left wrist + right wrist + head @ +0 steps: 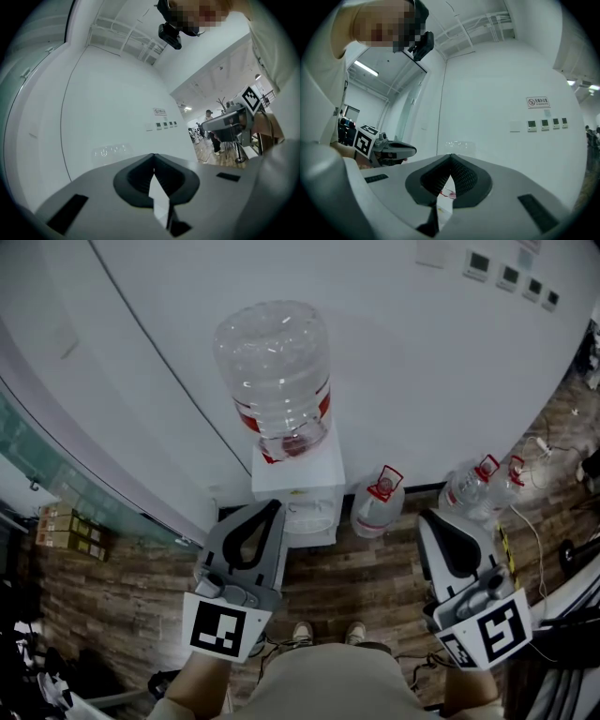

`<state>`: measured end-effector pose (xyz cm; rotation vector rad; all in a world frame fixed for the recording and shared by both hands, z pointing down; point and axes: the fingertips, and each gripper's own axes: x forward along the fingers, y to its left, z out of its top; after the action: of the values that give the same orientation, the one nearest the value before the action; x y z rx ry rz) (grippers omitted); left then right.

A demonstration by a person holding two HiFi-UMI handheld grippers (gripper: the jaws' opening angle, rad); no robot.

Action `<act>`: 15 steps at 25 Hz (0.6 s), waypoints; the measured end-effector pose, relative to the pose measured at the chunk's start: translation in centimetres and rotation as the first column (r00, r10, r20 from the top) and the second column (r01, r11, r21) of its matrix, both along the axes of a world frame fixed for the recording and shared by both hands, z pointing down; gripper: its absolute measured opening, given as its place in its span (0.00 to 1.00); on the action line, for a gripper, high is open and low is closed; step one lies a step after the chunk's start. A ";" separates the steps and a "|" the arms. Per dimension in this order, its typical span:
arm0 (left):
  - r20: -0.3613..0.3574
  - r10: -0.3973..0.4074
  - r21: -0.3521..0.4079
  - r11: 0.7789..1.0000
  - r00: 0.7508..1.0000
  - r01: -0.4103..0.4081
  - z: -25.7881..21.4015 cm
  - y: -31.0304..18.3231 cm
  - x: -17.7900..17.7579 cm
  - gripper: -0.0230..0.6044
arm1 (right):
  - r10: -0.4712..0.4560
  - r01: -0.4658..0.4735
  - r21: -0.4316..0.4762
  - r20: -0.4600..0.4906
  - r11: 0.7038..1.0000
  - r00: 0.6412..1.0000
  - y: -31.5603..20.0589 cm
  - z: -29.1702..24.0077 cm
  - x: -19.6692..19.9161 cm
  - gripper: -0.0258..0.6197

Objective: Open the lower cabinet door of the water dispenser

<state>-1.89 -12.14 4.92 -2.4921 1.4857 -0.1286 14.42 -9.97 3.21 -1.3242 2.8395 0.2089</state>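
Observation:
The white water dispenser (298, 486) stands against the wall, seen from above, with a clear bottle (277, 371) on top. Its lower cabinet door is hidden from this angle. My left gripper (274, 505) is held level just in front of the dispenser's left side, jaws shut and empty. My right gripper (424, 516) hangs to the right of the dispenser, also shut with nothing in it. In the left gripper view the gripper's (153, 155) tips meet against the white wall. In the right gripper view the gripper's (450, 156) tips meet under the faint bottle (459, 145).
Spare water bottles (378, 502) (483, 488) stand on the wooden floor to the dispenser's right, with cables (539, 521) beyond. Cardboard boxes (70, 531) sit by a glass wall at left. Wall switches (506, 276) are at upper right. My shoes (328, 632) are just below the dispenser.

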 end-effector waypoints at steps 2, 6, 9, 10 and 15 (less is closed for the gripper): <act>0.001 0.004 -0.002 1.000 1.000 -0.004 0.2 0.1 0.1 0.05 | 0.003 -0.003 -0.005 0.000 1.000 1.000 0.1 0.2 0.1 0.05; 0.002 0.009 0.003 1.000 1.000 -0.009 0.3 0.8 0.4 0.05 | 0.028 -0.028 -0.008 -0.006 1.000 1.000 0.6 0.5 0.5 0.05; 0.001 0.004 -0.008 1.000 1.000 -0.004 0.4 1.1 0.2 0.05 | 0.026 -0.026 -0.007 -0.004 1.000 1.000 0.8 0.3 0.5 0.05; 0.001 0.002 -0.008 1.000 1.000 -0.002 0.4 1.2 0.1 0.05 | 0.026 -0.026 -0.006 -0.004 1.000 1.000 0.9 0.1 0.5 0.05; 0.004 0.007 -0.006 1.000 1.000 -0.007 0.2 1.5 0.0 0.05 | 0.025 -0.025 0.005 -0.003 1.000 1.000 1.2 -0.2 0.5 0.05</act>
<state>-1.93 -10.64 5.10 -2.5003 1.4773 -0.1371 14.90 -8.77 3.00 -1.3612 2.8247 0.2178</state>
